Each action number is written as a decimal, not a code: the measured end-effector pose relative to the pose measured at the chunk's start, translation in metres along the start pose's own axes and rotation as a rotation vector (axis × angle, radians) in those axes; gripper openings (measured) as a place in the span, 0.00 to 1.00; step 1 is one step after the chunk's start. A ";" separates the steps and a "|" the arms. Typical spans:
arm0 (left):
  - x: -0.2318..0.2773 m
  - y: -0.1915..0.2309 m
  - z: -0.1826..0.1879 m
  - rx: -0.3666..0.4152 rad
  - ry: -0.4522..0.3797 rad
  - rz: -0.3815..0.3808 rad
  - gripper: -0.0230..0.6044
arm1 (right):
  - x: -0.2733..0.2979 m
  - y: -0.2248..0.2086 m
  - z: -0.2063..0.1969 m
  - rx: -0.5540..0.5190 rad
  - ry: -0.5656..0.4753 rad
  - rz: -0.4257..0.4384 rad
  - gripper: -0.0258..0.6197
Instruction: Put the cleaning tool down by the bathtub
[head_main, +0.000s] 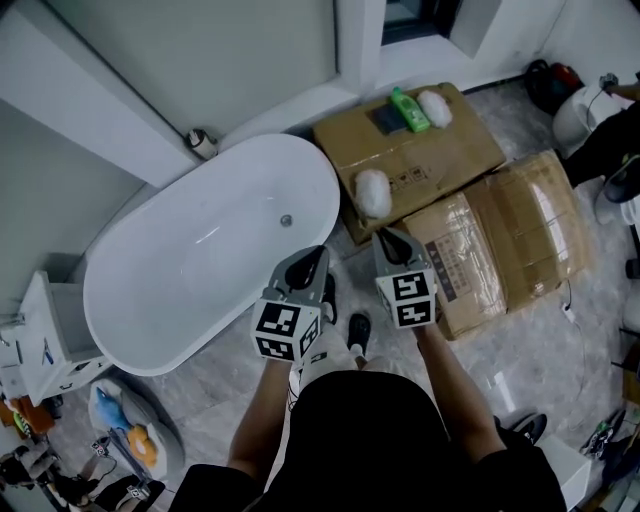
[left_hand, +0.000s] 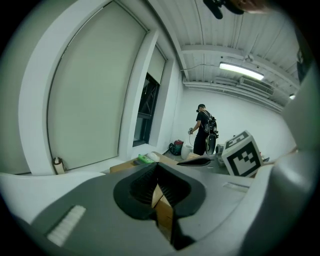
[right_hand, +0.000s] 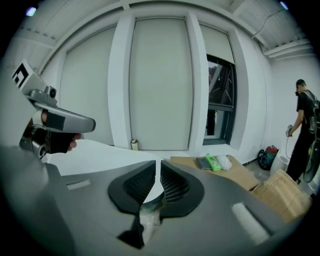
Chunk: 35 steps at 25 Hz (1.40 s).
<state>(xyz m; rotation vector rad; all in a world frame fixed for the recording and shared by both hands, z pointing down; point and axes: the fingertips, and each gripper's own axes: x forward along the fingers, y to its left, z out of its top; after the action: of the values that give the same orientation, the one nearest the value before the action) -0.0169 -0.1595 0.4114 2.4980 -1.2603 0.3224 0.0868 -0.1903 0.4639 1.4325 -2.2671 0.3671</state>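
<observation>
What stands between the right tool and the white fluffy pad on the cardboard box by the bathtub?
Nothing visible does. The right tool is held just short of the white fluffy pad, which lies uncovered on the cardboard box edge beside the bathtub.

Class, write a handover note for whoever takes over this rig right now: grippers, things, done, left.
Left gripper: jaws together, nothing held. Right gripper: the same.
The bathtub is ahead on the left. On the cardboard box beside it lie a white fluffy pad, near the tub, and a green bottle with a second pad at the far end.
Done: unclear; the near pad may be the tool, already down.
Left: confirm that; otherwise fetch the tool and set it by the tub.
</observation>
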 end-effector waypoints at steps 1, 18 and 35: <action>-0.003 -0.001 0.004 0.006 -0.011 0.005 0.03 | -0.005 0.003 0.006 -0.008 -0.016 0.005 0.10; -0.070 -0.018 0.019 0.023 -0.097 0.099 0.03 | -0.076 0.061 0.054 -0.040 -0.208 0.154 0.05; -0.101 -0.014 0.042 0.028 -0.183 0.141 0.03 | -0.109 0.091 0.100 -0.079 -0.311 0.257 0.05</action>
<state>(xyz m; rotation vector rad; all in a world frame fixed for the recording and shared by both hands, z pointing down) -0.0626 -0.0938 0.3357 2.5152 -1.5169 0.1470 0.0240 -0.1092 0.3240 1.2311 -2.6938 0.1345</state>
